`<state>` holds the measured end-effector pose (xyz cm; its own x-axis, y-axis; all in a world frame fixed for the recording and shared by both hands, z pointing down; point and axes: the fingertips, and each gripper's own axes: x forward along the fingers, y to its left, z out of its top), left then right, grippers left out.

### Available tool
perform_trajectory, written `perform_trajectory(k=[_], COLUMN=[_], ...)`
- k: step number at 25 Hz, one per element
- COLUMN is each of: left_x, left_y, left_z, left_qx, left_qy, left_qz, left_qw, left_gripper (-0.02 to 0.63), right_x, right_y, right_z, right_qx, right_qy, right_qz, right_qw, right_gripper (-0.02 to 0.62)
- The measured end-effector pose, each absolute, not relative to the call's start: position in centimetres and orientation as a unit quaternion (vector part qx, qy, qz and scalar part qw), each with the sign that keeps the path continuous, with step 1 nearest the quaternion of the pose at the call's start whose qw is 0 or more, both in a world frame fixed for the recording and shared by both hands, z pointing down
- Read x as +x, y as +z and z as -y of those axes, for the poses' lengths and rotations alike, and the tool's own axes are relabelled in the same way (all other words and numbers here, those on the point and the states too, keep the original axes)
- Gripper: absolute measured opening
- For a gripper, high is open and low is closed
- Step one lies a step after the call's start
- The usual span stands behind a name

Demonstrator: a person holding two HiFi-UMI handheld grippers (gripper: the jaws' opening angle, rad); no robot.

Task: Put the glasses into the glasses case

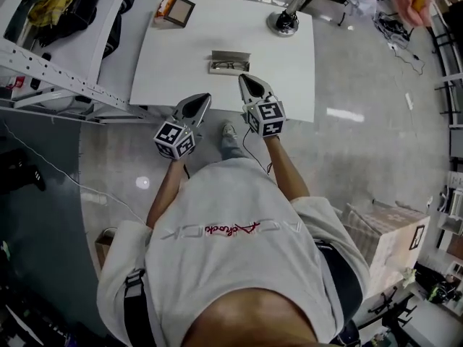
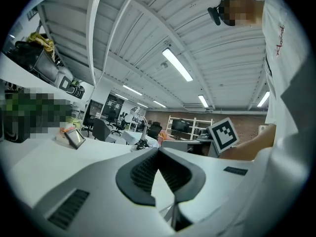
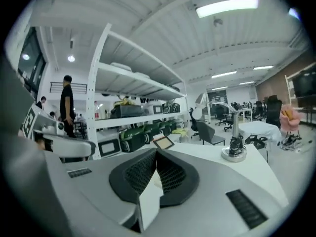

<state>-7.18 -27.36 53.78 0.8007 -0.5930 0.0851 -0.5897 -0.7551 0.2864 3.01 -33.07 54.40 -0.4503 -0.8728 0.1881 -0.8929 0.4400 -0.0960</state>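
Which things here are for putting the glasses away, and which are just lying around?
For the job:
- glasses case, lying open on the table
- glasses
- left gripper and right gripper, both shut and empty

Just lying about:
- small frame
- desk lamp base

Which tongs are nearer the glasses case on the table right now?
Right. The right tongs sit just short of the glasses case, off its near right corner. The left tongs hang farther back, by the near edge of the table.
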Motion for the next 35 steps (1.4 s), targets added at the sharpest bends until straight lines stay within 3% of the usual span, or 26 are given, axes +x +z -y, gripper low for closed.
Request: perform_trajectory(k=[2,18,35], left_x=[-6.9,-3.9,2.7], left_y=[53.4,52.7,53.0], left_z=[26.3,17.8,4.0], left_qx=[0.939,0.946,0.94], left_qy=[-0.007,-0.003,0.011], left_qz=[0.312,0.294,0.311], left_qw=[0.146,0.137,0.139], left_gripper=[0.009,0.009,0.009], right_x=[3.1,4.9,8.3], right_y=[53.3,50.6,50.9], right_z=[31.4,19.7,5.5], right_qx=[0.527,0.527,0.471], right_qy=[0.091,0.029,0.025], right_qz=[0.845,0.85,0.882], right_qw=[0.03,0.014,0.026], right_gripper=[0.015,0.014,0.014])
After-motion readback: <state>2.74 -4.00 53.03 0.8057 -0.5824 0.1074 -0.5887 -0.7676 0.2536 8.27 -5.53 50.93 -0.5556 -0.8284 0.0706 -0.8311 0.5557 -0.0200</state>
